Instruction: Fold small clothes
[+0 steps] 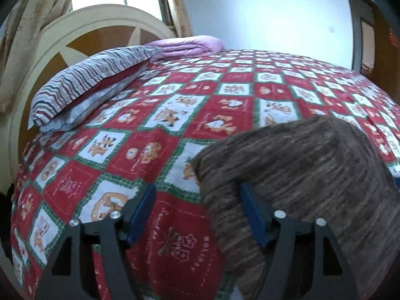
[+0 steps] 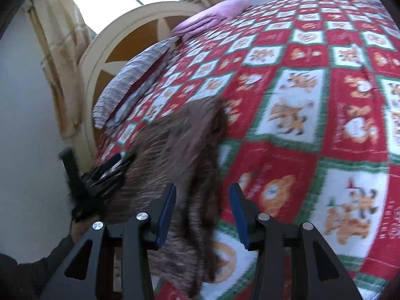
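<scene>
Garment [image 1: 300, 175], brown knit, lies folded on the bed's quilt [image 1: 175, 105]. Left gripper [image 1: 197, 212]: jaws wide apart, gripping nothing, one over the garment's edge. Right gripper [image 2: 202, 212]: jaws part open, empty, above the garment.

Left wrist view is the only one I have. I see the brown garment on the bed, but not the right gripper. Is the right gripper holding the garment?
Observer: No. The right gripper is open. The brown garment lies on the bed below it, not pinched.
Operator: Which part of the garment is under it?
Observer: Its right-hand edge, which runs between the two fingers. The patterned quilt shows bare past the right finger.
Operator: Can you see my left gripper from there?
Observer: Yes. The left gripper is at the garment's left side, but blurred; I cannot tell from there if it touches the cloth.
</scene>
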`<state>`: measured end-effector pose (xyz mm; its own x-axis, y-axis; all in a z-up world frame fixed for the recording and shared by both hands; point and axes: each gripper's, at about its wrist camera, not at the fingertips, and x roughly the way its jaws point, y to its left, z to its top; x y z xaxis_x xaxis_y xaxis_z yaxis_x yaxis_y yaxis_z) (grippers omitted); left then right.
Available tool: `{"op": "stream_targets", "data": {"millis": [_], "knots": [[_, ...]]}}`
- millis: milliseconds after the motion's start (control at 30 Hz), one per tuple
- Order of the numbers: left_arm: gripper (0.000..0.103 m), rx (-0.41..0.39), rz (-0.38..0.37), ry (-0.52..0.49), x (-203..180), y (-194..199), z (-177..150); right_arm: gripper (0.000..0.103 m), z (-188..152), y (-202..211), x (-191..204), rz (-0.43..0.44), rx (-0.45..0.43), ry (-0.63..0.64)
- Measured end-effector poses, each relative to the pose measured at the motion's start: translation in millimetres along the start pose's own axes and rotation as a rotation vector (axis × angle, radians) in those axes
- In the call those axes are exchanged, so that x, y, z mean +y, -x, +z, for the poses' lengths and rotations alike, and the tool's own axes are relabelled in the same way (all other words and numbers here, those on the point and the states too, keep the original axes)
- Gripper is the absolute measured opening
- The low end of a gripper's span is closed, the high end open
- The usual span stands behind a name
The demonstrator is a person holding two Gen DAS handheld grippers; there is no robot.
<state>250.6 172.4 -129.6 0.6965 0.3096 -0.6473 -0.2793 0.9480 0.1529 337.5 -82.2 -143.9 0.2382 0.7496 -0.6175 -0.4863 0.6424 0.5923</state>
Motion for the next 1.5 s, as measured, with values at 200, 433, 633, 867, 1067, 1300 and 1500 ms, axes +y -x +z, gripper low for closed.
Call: {"op": "stream_targets", "data": {"millis": [200,433,633,867,1067,1300,1500], "knots": [[0.082,0.003,0.117,-0.041,-3.1,-8.7,5.3,0.011,-1.1,-23.8,31.9,-0.155,0.044,0.112],[0.095,-0.001,0.189,-0.067,-4.9,-19.5,10.9,0.011,14.4,-36.9,-5.4,-0.211,0.1,0.019],[0.094,-0.025,0.122,-0.001,11.6,13.9,-0.4,0.047,-3.4,1.3,-14.7,-0.221,-0.039,-0.066],[0.102,-0.047,0.016,-0.037,-11.2,47.3,-23.2,0.047,-29.7,26.5,48.2,-0.2,-0.15,0.176],[0.103,-0.071,0.109,-0.103,-12.1,38.9,-45.4,0.048,-67.1,-34.8,66.3,-0.212,0.038,0.259],[0.103,-0.086,0.097,-0.095,-6.6,38.3,-48.4,0.048,-81.9,-30.1,103.0,-0.196,-0.054,0.327],[0.103,-0.042,0.048,-0.042,-0.3,49.9,-43.6,0.049,-98.4,-59.8,122.2,-0.294,0.017,0.432]]}}
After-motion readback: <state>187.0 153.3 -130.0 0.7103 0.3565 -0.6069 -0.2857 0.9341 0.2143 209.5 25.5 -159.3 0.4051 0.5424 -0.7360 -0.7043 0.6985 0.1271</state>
